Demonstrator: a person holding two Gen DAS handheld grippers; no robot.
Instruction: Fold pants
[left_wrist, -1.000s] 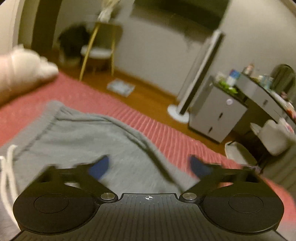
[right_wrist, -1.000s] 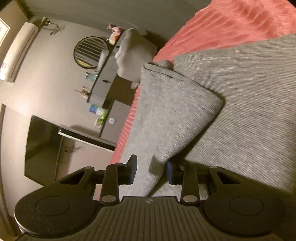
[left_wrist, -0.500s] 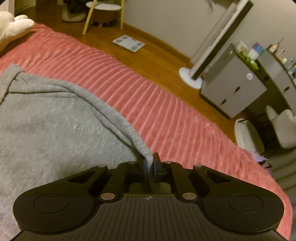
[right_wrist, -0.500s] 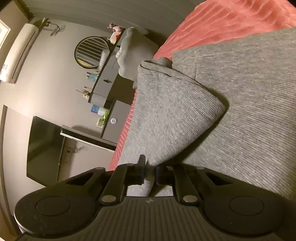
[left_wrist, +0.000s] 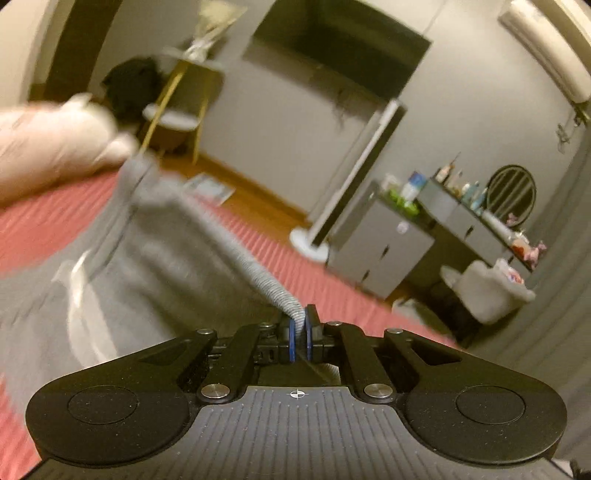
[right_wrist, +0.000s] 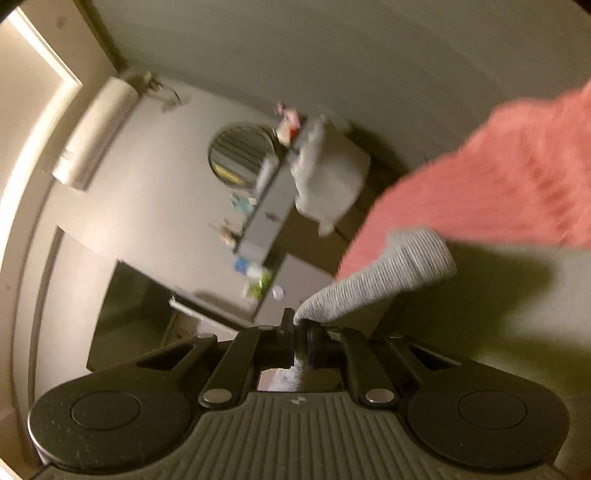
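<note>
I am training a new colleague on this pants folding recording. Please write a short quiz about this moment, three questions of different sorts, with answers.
1. True or false: the left claw is shut on the grey pants.
2. What does the right claw pinch? A) white drawstring B) grey pants C) red bedspread
3. Fill in: the pants lie on a ___ bedspread.

Key: 1 true; 2 B; 3 red.

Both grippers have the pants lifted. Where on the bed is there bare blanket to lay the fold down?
Bare red blanket runs between the grey pants and the bed's floor-side edge. Another bare stretch lies beyond the lifted cuff in the right view. Crowded: the pale pillow at the bed's far left.
</note>
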